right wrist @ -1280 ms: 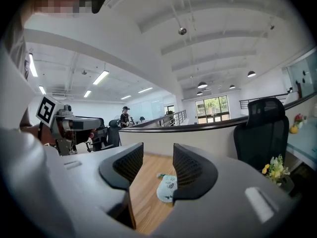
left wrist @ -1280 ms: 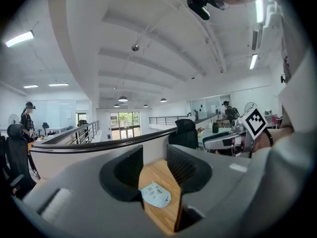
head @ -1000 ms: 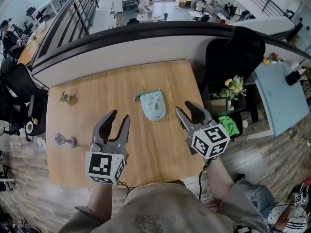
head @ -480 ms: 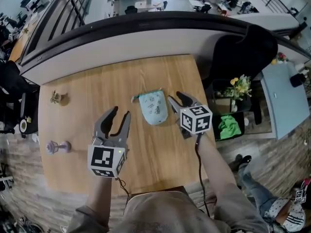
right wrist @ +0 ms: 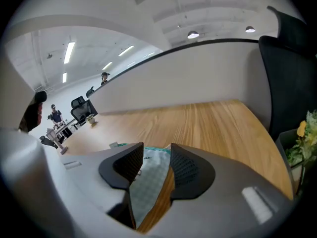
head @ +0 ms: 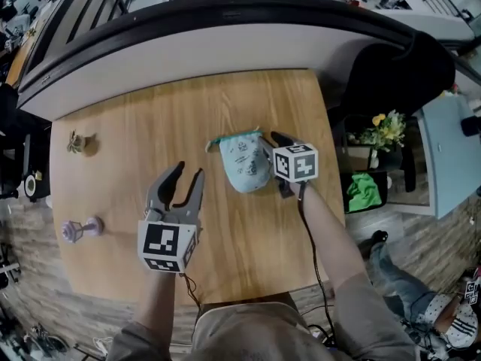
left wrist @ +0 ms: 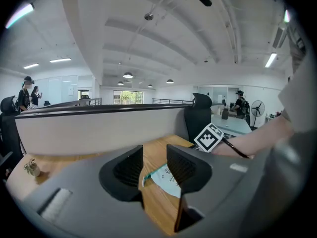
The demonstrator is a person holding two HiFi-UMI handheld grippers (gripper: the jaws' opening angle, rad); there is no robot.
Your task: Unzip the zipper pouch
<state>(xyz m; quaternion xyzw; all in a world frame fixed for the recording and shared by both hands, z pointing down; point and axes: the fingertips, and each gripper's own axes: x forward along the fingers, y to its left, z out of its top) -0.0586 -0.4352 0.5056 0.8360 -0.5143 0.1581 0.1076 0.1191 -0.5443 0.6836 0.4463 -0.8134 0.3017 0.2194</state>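
A light wooden table with a straight lengthwise grain filled the middle of the head view, butted against a long curved grey partition with a dark top rail, beyond which lay an open-plan office of desks and chairs under recessed ceiling lights. The pale teal printed fabric zipper pouch lay flat near the table's centre, its darker teal top edge towards the partition. The right gripper sat low at the pouch's right side, its jaws spread, with the pouch's edge showing in the gap between them in the right gripper view, not pinched. The left gripper hovered above bare wood, near the pouch's lower left and apart from it, its jaws likewise spread with nothing in them; through their gap the pouch showed farther along the table. Well to the left stood a small dried plant sprig and, nearer the person, a lilac ornament lying on its side. Off the table's right edge stood a black high-backed office chair, a bunch of yellow flowers and a bright green crumpled object.
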